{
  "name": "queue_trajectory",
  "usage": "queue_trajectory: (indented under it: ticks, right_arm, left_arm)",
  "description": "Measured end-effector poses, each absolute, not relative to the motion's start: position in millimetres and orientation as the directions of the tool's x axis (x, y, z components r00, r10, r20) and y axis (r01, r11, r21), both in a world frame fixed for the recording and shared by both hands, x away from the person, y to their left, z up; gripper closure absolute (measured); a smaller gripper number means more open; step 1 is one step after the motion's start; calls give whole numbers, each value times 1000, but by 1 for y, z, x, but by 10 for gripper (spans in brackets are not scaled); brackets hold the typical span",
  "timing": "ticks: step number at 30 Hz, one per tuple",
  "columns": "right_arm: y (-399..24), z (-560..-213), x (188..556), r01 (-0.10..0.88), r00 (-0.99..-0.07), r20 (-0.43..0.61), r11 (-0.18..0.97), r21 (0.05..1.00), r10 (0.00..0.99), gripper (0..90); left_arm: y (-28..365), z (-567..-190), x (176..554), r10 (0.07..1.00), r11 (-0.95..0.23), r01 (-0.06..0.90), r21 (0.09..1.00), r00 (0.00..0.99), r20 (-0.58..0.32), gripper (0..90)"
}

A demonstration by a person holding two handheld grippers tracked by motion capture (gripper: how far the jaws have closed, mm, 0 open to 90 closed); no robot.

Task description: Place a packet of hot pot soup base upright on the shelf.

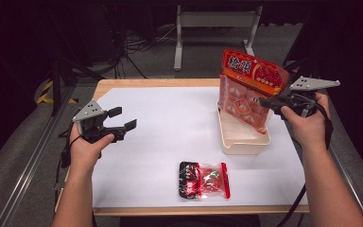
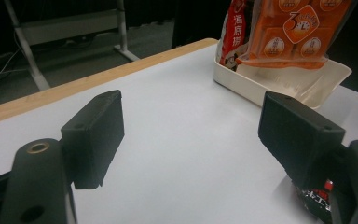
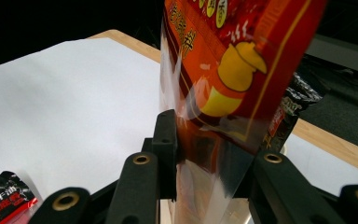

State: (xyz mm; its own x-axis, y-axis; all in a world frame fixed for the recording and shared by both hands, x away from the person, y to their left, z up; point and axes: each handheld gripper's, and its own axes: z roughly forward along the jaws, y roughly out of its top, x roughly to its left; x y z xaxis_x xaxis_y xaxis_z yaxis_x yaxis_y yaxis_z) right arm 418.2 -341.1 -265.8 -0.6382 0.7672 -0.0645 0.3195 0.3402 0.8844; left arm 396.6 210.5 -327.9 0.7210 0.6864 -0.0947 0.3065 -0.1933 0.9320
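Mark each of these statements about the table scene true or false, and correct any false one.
1. The right gripper is shut on the orange bag. True.
2. The orange bag lies flat on the table. False: it stands upright with its lower end in the cream tray.
3. The left gripper holds the red and black packet. False: its jaws are open and empty.
4. The red and black packet lies on the white table top, outside the tray. True.
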Motion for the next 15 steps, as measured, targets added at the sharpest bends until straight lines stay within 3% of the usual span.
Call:
queue_trajectory:
  ticks: [15]
  right_arm:
    - [-343, -287, 422, 334, -646, -53, 345, 877, 761, 708]
  left_arm:
    - [210, -331, 398, 689, -192, 318, 928, 718, -104, 234]
